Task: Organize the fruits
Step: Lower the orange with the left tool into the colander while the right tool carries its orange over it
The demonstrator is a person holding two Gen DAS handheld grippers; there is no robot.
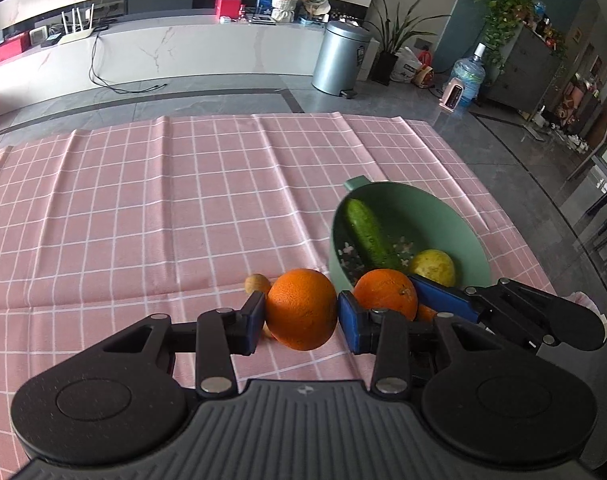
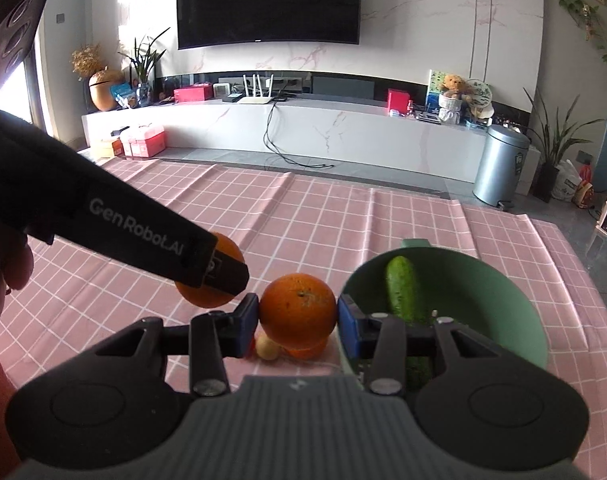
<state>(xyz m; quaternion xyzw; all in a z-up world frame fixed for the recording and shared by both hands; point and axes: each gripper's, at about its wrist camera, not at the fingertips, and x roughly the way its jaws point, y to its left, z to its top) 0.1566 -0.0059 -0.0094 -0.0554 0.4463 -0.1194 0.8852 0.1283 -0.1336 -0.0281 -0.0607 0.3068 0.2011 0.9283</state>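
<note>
the left gripper point(image 1: 301, 316) is clamped on an orange point(image 1: 301, 309), its blue pads pressed against both sides of the fruit, held above the pink checked tablecloth point(image 1: 143, 208). the right gripper point(image 2: 298, 317) is clamped on a second orange point(image 2: 298, 311) in the same way, just beside the green bowl point(image 2: 503, 300) that sits toward the right edge of the cloth. a cucumber point(image 1: 369, 236) lies slanted inside the bowl, with a yellow-green round fruit point(image 1: 433, 266) near it against the bowl's near wall. a small tan fruit point(image 2: 267, 347) rests on the cloth under the right gripper's orange, next to another orange piece point(image 2: 309, 350) that is mostly hidden.
</note>
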